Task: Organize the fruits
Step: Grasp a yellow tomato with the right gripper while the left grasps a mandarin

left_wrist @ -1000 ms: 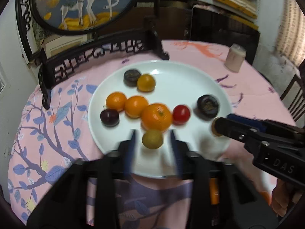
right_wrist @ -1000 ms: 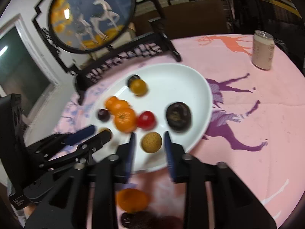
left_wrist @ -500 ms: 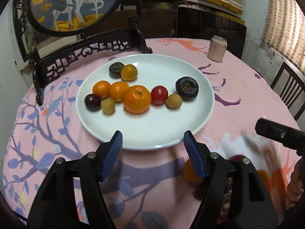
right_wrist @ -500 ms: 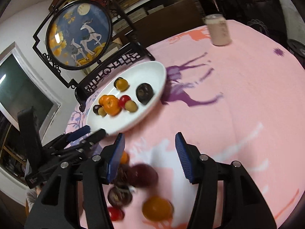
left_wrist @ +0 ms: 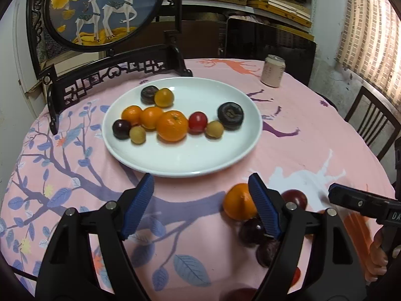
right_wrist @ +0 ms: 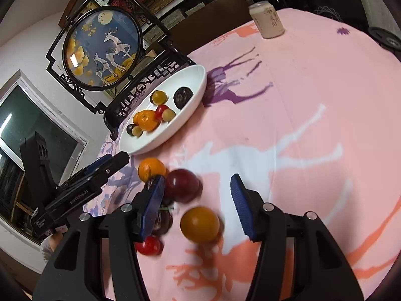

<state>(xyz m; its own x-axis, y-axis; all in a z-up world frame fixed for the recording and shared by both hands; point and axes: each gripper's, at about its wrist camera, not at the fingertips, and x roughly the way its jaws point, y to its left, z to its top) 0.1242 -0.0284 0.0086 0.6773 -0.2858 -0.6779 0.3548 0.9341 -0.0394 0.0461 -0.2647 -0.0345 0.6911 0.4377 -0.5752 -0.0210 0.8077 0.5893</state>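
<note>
A white plate (left_wrist: 200,160) holds several fruits: oranges, dark plums, a red one, small yellow ones. It also shows in the right wrist view (right_wrist: 175,128). My left gripper (left_wrist: 200,200) is open and empty, just in front of the plate. Loose fruit lies on the cloth to its right: an orange (left_wrist: 236,202), a dark red plum (left_wrist: 295,198), darker fruits behind the finger. My right gripper (right_wrist: 198,200) is open and empty over a yellow-orange fruit (right_wrist: 199,224), with a dark red plum (right_wrist: 181,184), an orange (right_wrist: 150,169) and a small red fruit (right_wrist: 149,245) nearby.
A drink can (left_wrist: 273,70) stands at the far right of the round pink table. A dark carved stand with a round deer picture (left_wrist: 100,7) stands behind the plate. A chair (left_wrist: 371,125) is at the right edge.
Both grippers let go of small yellow fruits on the plate, opened wide and drew back from it. The right one swung over the loose fruit on the cloth.
</note>
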